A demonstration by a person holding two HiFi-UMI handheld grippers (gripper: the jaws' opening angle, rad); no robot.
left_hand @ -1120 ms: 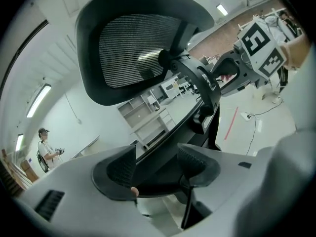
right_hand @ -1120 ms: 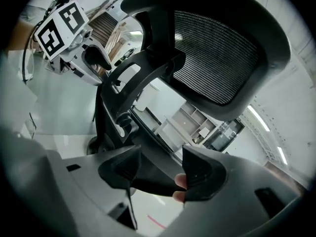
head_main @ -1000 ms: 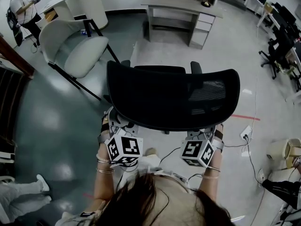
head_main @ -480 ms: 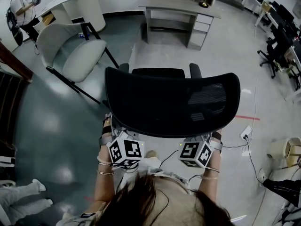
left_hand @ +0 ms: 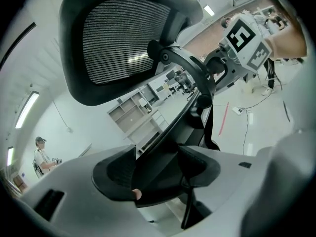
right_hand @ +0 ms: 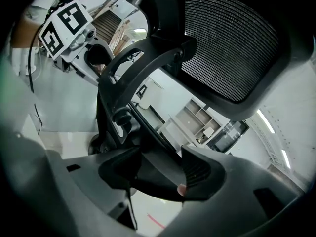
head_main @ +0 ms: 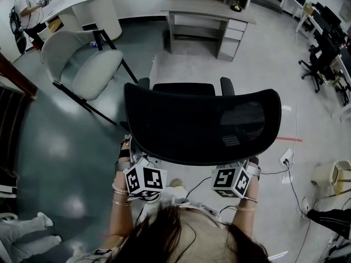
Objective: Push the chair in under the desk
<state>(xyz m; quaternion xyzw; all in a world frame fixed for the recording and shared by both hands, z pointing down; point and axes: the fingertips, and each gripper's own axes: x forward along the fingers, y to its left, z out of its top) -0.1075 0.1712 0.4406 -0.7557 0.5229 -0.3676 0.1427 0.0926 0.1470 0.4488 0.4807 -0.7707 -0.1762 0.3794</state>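
Note:
A black mesh-backed office chair (head_main: 203, 119) stands in front of me, its seat facing a grey desk (head_main: 205, 7) with drawers at the far side of the room. My left gripper (head_main: 140, 162) sits under the backrest's lower left edge, and my right gripper (head_main: 237, 166) under its lower right edge. In the left gripper view, the left gripper (left_hand: 158, 174) is shut on a black bar of the chair's back frame (left_hand: 192, 83). In the right gripper view, the right gripper (right_hand: 158, 174) is likewise shut on the back frame (right_hand: 128, 78). In the head view the backrest hides the fingertips.
A white shell chair (head_main: 88, 59) on black legs stands to the left, by a white curved counter (head_main: 88, 1). A person (head_main: 24, 10) stands at the far left. A power strip and cables (head_main: 286, 158) lie on the floor at right, near black office chairs (head_main: 321, 59).
The chair and both grippers have shifted a little toward the desk. Both grips on the back frame are unchanged.

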